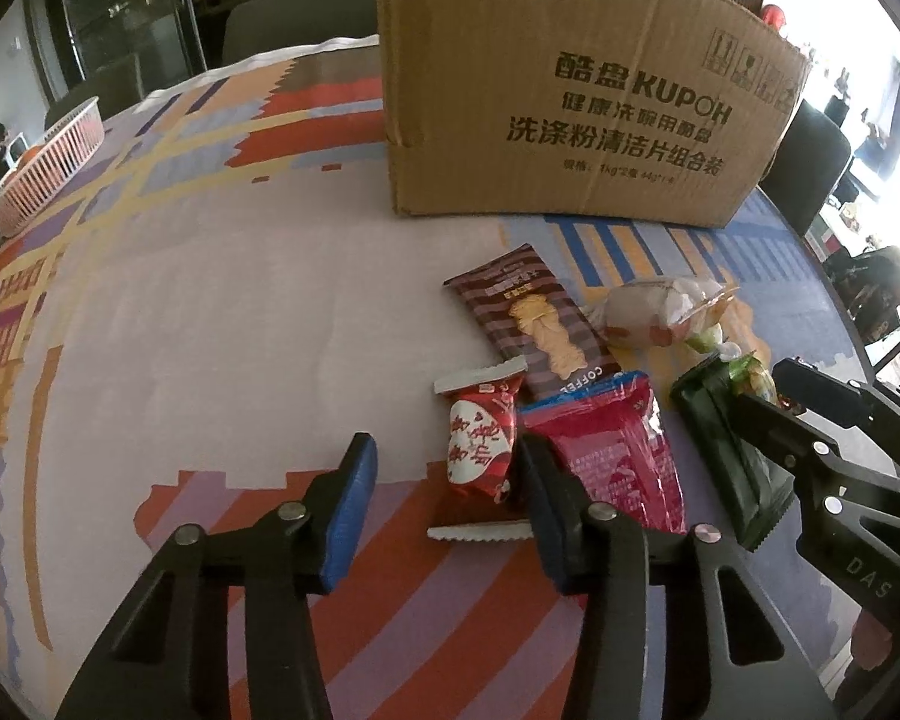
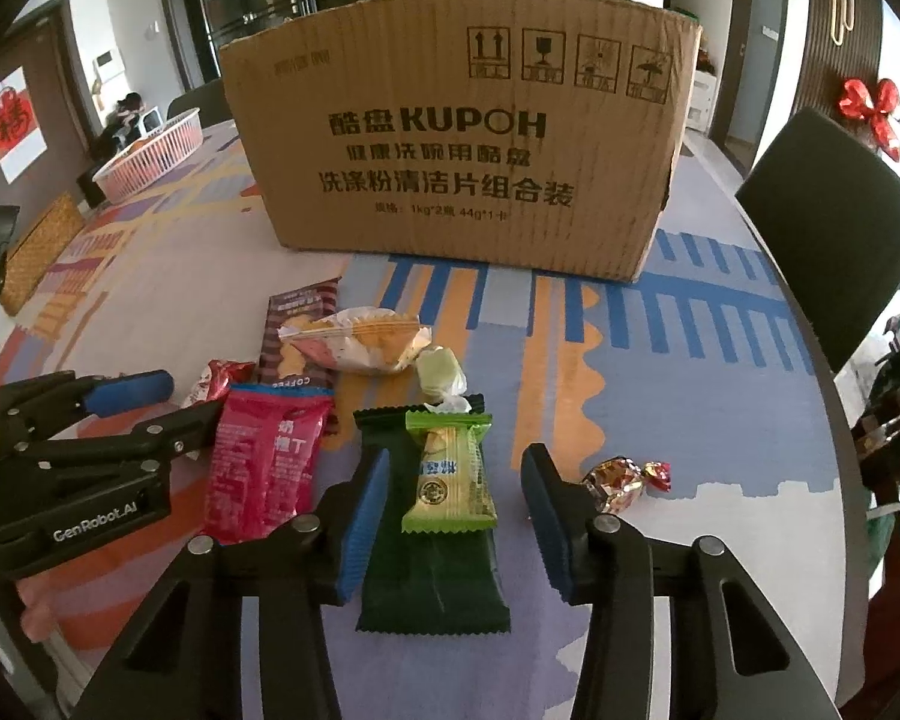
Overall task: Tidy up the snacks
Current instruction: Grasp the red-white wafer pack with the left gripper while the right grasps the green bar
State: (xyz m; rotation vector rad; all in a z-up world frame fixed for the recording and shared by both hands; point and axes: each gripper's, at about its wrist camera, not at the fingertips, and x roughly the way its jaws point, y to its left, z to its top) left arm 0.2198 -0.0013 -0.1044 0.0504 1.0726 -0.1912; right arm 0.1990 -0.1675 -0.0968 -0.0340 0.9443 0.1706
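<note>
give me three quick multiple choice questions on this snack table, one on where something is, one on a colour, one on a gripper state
1. The light green packet lies:
A. on the dark green packet
B. inside the cardboard box
C. in the pink basket

2. The gripper pads are:
A. red
B. blue
C. yellow

3. The right gripper is:
A. shut on a candy
B. open, holding nothing
C. out of view

Key: 1 A, it overlaps the dark packet's top; 2 B, blue shows on both fingers; 3 B, the fingers stand apart either side of the packets.
</note>
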